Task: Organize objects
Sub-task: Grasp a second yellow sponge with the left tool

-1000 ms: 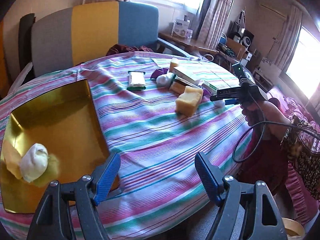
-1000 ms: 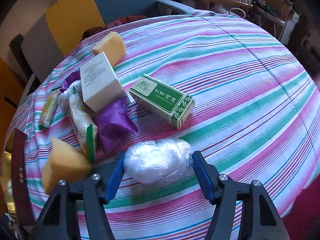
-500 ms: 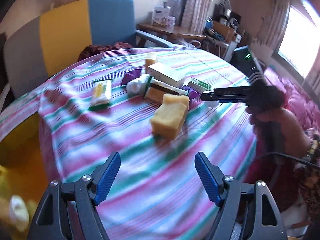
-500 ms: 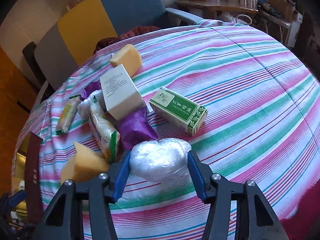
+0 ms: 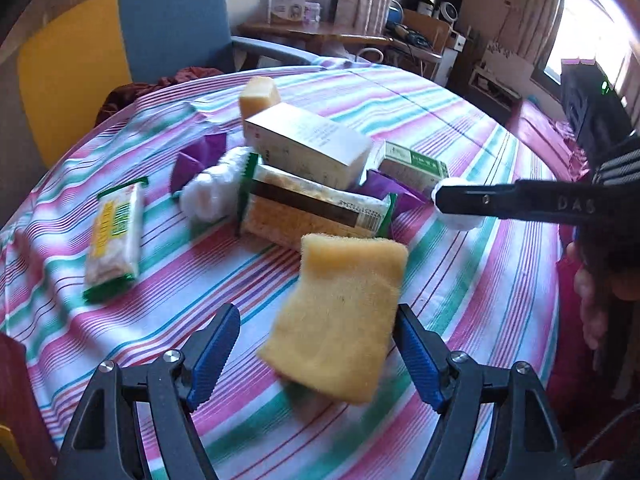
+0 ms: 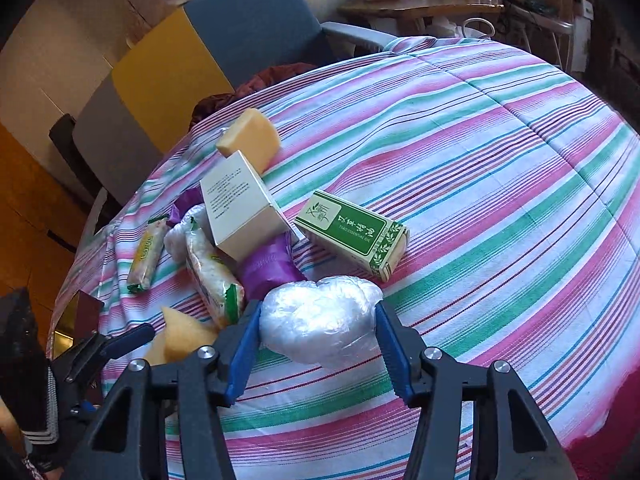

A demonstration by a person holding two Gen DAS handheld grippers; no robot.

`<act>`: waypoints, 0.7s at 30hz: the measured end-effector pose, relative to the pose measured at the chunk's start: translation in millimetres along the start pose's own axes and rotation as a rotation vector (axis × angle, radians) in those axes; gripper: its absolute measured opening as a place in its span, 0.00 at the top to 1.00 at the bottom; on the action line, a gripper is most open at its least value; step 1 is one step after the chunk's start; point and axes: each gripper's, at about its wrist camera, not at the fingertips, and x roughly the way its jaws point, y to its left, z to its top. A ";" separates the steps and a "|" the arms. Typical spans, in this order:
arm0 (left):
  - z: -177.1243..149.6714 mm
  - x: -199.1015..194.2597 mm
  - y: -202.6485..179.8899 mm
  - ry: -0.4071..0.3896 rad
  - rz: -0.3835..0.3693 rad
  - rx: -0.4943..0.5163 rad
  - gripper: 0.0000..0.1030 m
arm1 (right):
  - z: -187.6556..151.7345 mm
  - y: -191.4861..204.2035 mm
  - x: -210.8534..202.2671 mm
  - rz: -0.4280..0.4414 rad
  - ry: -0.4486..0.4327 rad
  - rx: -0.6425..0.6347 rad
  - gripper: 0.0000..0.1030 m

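Note:
A yellow sponge (image 5: 336, 320) lies on the striped tablecloth (image 5: 460, 280) between the fingers of my left gripper (image 5: 316, 344), which is open; its right pad is close to the sponge's edge and the left pad stands apart. My right gripper (image 6: 318, 340) is shut on a white bundle wrapped in clear plastic (image 6: 320, 328), with both blue pads pressing its sides. The left wrist view shows that gripper (image 5: 444, 202) side-on at the right, the bundle (image 5: 456, 216) at its tip. The right wrist view shows the left gripper (image 6: 132, 340) low at the left by the sponge (image 6: 180, 340).
Clustered mid-table are a white box (image 6: 240, 208), a green box (image 6: 352, 236), a long snack pack (image 5: 312, 212), a small snack pack (image 5: 114, 236), a second sponge (image 6: 250, 140), purple wrappers (image 6: 268, 268) and another white bundle (image 5: 212, 192). A blue and yellow chair (image 6: 240, 32) stands behind.
My left gripper swung away from the gold tray and over to the yellow sponge, which now sits between its open fingers. The right gripper's pads closed onto the plastic bundle.

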 end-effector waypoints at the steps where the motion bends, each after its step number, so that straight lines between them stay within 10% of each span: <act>1: -1.2 2.0 -2.5 -0.001 -0.006 0.005 0.23 | 0.1 0.4 0.6 0.001 0.001 -0.001 0.45; 5: -11.7 6.8 -11.5 -0.022 -0.019 -0.009 0.41 | 0.1 3.2 0.6 -0.006 -0.006 -0.020 0.45; 21: -64.8 -49.2 12.2 -0.120 -0.042 -0.232 0.47 | -0.9 8.5 0.1 -0.012 -0.015 -0.064 0.45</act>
